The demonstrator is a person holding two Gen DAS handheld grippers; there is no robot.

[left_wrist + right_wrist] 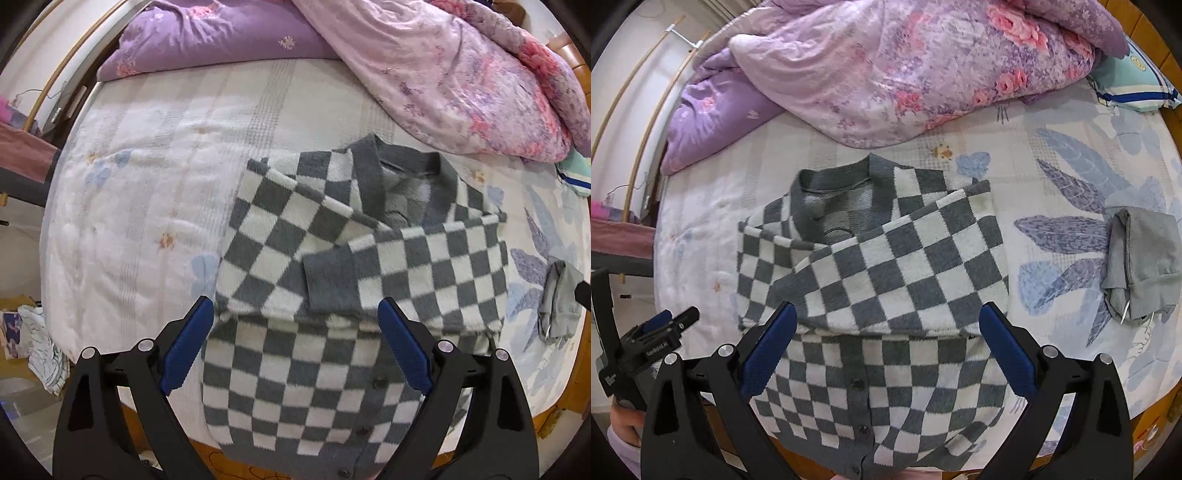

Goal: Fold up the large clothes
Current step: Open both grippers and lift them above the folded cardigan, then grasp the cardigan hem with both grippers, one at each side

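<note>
- Far left of the right wrist view: the left tongs peek in from the edge, off the left side of the sweater, with a hand below them; from here I cannot tell how wide they stand.
- The left wrist view settles it: left tongs spread wide, blue pads apart, nothing between them.
- Between and beyond those pads lies the grey-and-white checkered knit cardigan, flat on the pale floral-quilted bed, collar away from the camera, buttoned hem hanging over the near bed edge.
- Both sleeves are folded across the chest, and the grey ribbed cuff lies just ahead of the gap in the tongs.
- Right tongs gape wide too, holding nothing, hovering over the cardigan's lower body with the folded sleeve band just ahead of the tips.
- Behind, a crumpled pink-and-purple flowered duvet is heaped at the head of the bed.
- Far right: a small bundled grey garment lies well apart from the cardigan.
</note>
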